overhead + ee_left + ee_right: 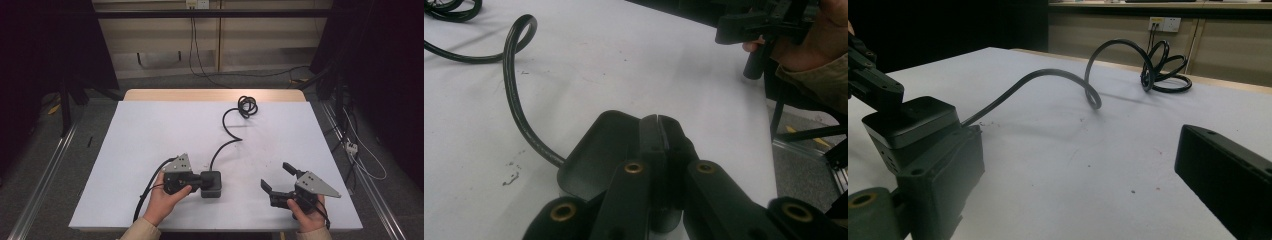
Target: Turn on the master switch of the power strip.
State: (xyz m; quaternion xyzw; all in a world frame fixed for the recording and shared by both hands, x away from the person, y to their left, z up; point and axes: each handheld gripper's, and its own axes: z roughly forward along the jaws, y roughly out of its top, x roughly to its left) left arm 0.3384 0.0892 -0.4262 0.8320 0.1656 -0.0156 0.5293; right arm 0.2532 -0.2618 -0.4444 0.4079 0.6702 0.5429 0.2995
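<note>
A black power adapter (212, 186) lies on the white table (150, 140) near its front edge. Its black cable (227, 127) curves away to a coil (247, 106) at the far side. My left gripper (202, 181) points right, and its tips lie over the adapter's top. In the left gripper view the left gripper (658, 125) has its pads pressed together with nothing between them, and the adapter (596, 155) sits just below and to the left. My right gripper (276, 176) is held to the right of the adapter, open, with bare table between the jaws of the right gripper (1078, 150).
The table's wooden far edge (215, 95) shows beyond the white top. Dark frames and rails flank both sides. Loose cables and a power strip (351, 146) lie on the floor at the right. A person's hand (814, 45) holds the right gripper.
</note>
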